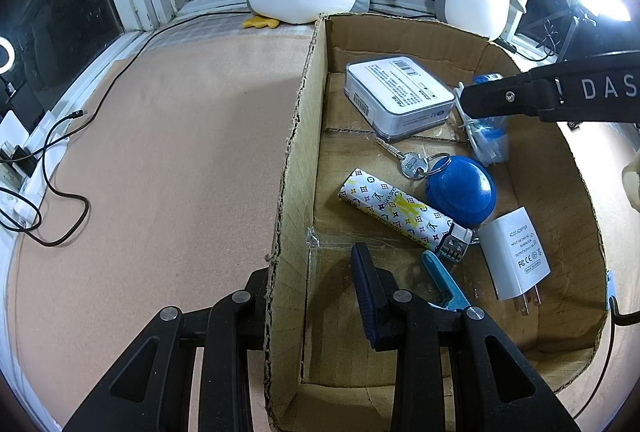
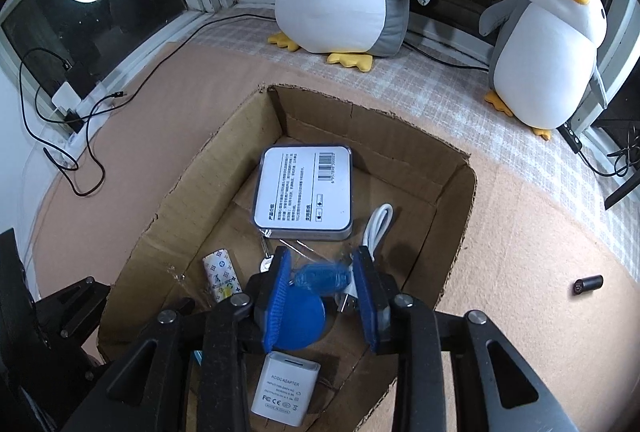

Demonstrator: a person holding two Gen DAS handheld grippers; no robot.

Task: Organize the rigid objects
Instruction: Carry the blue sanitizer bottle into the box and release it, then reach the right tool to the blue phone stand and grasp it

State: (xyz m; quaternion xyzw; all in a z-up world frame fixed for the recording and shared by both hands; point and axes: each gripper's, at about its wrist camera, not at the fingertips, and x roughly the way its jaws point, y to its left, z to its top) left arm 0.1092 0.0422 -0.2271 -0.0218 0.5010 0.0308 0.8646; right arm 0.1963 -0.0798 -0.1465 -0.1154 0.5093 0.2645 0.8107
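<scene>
Cardboard box (image 2: 460, 208): left gripper (image 1: 316, 272) clamped on its left wall; right gripper (image 2: 322, 280) jaws apart around blue bagged item (image 2: 320, 277), pads not touching

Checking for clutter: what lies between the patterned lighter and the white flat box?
In the left wrist view, a key on its ring lies between the patterned lighter and white flat box.

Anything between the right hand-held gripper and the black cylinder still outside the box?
Yes, the right wall of the cardboard box. The right hand-held gripper is inside the box and the black cylinder lies outside on the mat. A blue wrapped item also sits between its pads.
</scene>
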